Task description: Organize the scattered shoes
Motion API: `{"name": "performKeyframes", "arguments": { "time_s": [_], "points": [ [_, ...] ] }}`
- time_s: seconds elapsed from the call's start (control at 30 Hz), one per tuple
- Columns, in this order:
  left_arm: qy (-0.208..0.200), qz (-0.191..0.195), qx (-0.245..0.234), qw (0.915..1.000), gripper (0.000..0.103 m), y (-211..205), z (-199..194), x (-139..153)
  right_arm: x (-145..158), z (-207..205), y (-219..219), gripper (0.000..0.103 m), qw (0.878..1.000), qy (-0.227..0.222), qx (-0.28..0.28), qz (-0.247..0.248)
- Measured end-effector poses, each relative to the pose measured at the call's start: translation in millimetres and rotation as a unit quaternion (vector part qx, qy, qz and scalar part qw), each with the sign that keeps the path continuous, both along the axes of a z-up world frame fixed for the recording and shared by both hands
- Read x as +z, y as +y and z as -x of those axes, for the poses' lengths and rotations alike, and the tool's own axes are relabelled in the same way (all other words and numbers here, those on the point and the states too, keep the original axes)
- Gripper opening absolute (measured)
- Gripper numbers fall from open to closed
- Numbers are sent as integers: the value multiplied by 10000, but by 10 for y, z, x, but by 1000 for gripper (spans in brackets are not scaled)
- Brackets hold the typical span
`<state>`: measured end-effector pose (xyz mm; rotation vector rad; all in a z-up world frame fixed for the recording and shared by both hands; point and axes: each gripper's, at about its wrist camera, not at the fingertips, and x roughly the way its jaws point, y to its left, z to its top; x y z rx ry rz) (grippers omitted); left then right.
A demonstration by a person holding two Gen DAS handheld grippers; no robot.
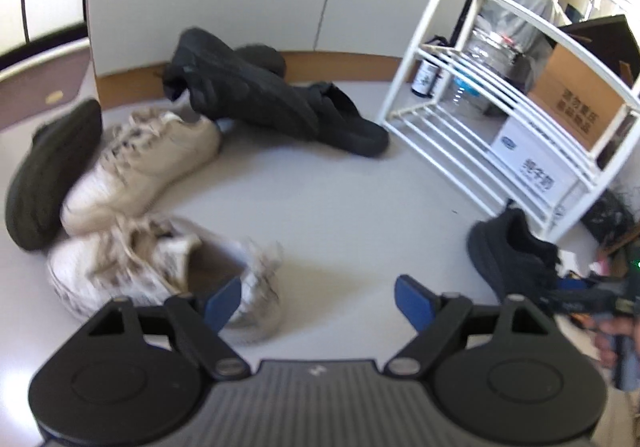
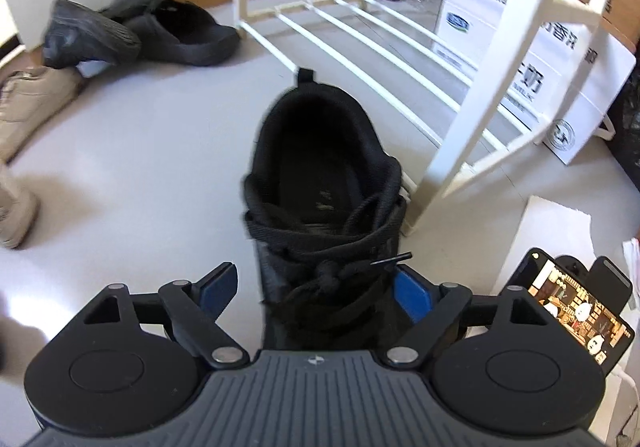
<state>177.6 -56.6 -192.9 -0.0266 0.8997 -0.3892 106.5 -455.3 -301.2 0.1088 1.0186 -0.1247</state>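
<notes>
Pale grey floor (image 1: 340, 207) runs back to a white wall with a brown skirting, and the shoes lie loose all over it. At the left of the left-wrist view sit two cream sneakers (image 1: 152, 163), one half tipped beside a dark green shoe (image 1: 48, 175) lying sole-up, while a heap of black shoes (image 1: 260, 95) fills the upper middle against the wall. A white rack (image 1: 500, 99) stands at the right with its lower slats bare; boxes and bottles show behind it. The left gripper (image 1: 318, 299) hangs spread wide over bare floor, holding nothing. The right gripper (image 2: 316, 287) is also spread, its blue pads either side of a black sneaker (image 2: 324, 175) at the laces, heel pointing at the rack, close by the rack's front post in the centre of the right-wrist view; I judge the pads are not yet pressing. The risk I see is a grip on soft laces and knit: the upper could fold and the shoe swing or slip out. That post is near enough to catch the heel, too.
</notes>
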Motion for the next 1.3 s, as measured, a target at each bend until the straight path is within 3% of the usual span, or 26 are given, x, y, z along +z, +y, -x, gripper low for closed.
{"name": "performKeyframes", "arguments": {
  "time_s": [0.53, 0.9, 1.13, 1.3],
  "points": [
    [-726, -220, 106, 9971, 85, -80, -1126, 277, 444, 249, 49, 88, 9966, -549, 589, -182],
    [-459, 68, 966, 9942, 79, -7, -1872, -17, 497, 272, 0, 88, 9940, -764, 722, -312],
    [-225, 268, 1366, 9900, 78, 112, -2262, -219, 538, 314, 120, 88, 9863, -941, 1245, -529],
    [-58, 410, 1649, 9854, 76, 197, -2541, -364, 538, 323, 128, 88, 9860, -900, 1283, -574]
  ]
}}
